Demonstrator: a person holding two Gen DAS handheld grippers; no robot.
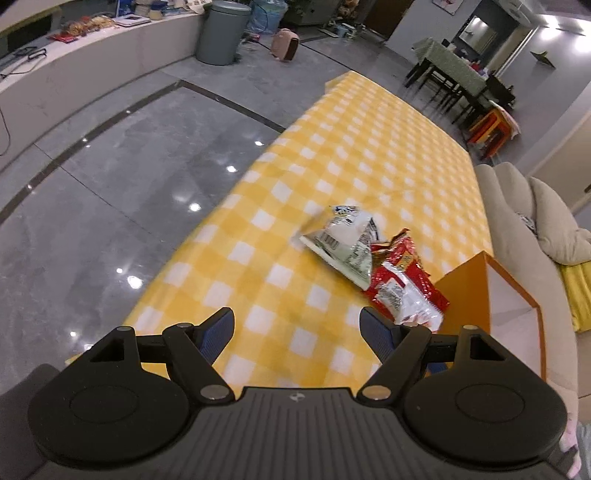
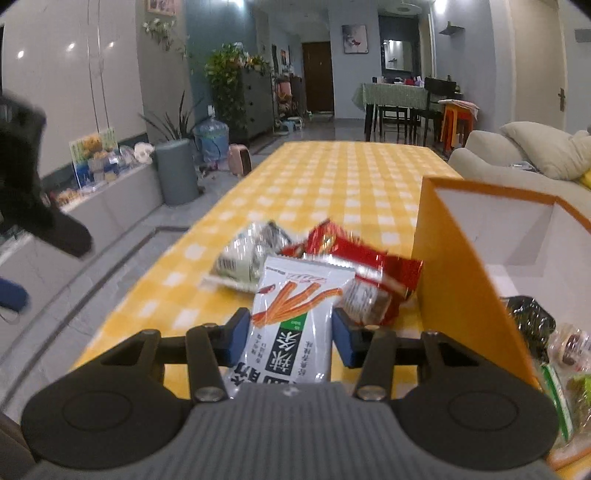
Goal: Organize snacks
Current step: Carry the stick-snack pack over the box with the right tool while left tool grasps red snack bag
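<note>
Yellow-and-white checked cloth is seen covering the counter (image 1: 332,155) in the left wrist view. Over its near part the left gripper (image 1: 297,332) is held with its blue-padded fingers (image 1: 218,332) spread wide, and nothing is caught between them. Further along the cloth a pale green snack packet (image 1: 343,243) is seen lying partly over a red snack packet (image 1: 402,288); the two are touching. Just to the right of the red packet an orange box (image 1: 465,295) with a white inside is stood on the counter. Grey floor tiles and a grey bin (image 1: 221,31) are visible off to the left.

From the right wrist view, the right gripper (image 2: 291,336) is seen clenched on a white snack packet (image 2: 295,314) printed with orange sticks; the blue fingers (image 2: 236,336) are pressed against its two sides, and the packet is held above the cloth. Behind it the pale green packet (image 2: 243,254) and the red packet (image 2: 362,266) are left lying on the counter. The orange box (image 2: 454,280) is seen just to the right, and several packets (image 2: 532,325) are already lying inside it. A beige sofa (image 2: 491,158) is visible beyond the box.
</note>
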